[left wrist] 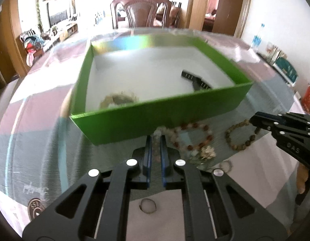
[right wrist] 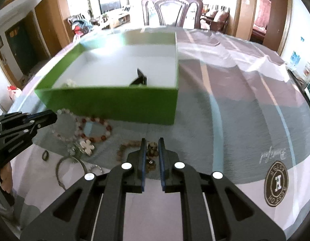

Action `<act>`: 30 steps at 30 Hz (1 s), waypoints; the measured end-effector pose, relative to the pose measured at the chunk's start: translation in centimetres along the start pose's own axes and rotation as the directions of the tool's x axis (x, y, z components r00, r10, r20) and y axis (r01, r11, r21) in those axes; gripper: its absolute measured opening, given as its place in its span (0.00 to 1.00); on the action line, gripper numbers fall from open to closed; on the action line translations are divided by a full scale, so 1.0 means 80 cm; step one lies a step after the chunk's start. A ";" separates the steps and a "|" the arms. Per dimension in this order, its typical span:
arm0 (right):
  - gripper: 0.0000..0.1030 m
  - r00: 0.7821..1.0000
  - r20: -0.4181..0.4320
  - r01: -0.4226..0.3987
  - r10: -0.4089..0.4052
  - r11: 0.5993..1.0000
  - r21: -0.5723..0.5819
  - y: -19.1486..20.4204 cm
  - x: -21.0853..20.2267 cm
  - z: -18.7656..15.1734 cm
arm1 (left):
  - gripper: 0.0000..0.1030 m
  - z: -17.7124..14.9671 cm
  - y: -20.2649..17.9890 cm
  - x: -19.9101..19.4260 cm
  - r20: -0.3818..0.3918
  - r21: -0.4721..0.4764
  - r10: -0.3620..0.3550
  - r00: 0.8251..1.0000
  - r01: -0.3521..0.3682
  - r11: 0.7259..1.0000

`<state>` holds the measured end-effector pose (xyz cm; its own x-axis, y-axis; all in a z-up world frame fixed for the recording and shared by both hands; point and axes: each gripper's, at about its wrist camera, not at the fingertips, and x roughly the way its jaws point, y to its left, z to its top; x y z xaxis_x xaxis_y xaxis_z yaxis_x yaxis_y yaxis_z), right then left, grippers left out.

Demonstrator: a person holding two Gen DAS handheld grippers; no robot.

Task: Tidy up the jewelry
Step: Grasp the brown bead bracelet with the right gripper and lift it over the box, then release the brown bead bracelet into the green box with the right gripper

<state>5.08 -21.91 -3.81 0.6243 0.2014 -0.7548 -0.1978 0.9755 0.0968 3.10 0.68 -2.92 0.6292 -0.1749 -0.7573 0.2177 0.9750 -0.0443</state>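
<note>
A green box (left wrist: 155, 118) with a white inside stands on the table; it holds a beaded bracelet (left wrist: 118, 99) and a black piece (left wrist: 197, 79). My left gripper (left wrist: 156, 138) is shut on a pale bead bracelet (left wrist: 158, 133) just in front of the box wall. A red-and-white bead bracelet (left wrist: 192, 138) lies beside it. My right gripper (right wrist: 152, 142) is shut on a brown bead bracelet (right wrist: 152, 149); it also shows in the left wrist view (left wrist: 253, 120) over that bracelet (left wrist: 235, 140). The box (right wrist: 114, 102) and the red-and-white bracelet (right wrist: 96, 129) show in the right wrist view.
A cross pendant (right wrist: 86, 147), a thin bangle (right wrist: 68, 167) and a small ring (right wrist: 45, 155) lie at the left. Another ring (left wrist: 148, 205) lies under my left gripper. A wooden chair (left wrist: 143, 10) stands behind the table. Boxes (left wrist: 285, 68) sit at the right edge.
</note>
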 end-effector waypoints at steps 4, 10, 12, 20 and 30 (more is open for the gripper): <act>0.11 0.999 0.043 -0.017 0.016 1.000 0.023 -0.003 -0.020 0.008 | 0.08 0.009 -0.010 -0.035 0.069 0.019 -0.008 0.998 0.006 1.000; 0.11 0.997 0.071 -0.041 0.039 0.999 0.029 -0.001 -0.050 0.028 | 0.08 0.032 -0.005 -0.073 0.116 0.023 -0.001 0.993 -0.002 1.000; 0.11 0.997 0.071 -0.037 0.037 0.999 -0.001 0.008 -0.060 0.039 | 0.08 0.044 -0.005 -0.083 0.130 0.033 0.012 0.991 -0.017 0.999; 0.11 0.978 0.206 -0.004 0.016 0.998 -0.059 0.031 -0.089 0.120 | 0.08 0.104 0.017 -0.094 0.176 0.006 0.081 0.981 -0.083 0.997; 0.19 0.994 0.096 -0.039 0.042 0.999 -0.038 0.045 0.002 0.135 | 0.27 0.120 0.039 -0.021 0.101 -0.033 0.106 0.989 -0.103 0.994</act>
<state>12.66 -17.43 3.42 0.6851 0.2502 -0.6842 -0.2505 0.9628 0.1014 9.87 2.70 4.47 0.7209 -0.0838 -0.6879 0.1268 0.9919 0.0120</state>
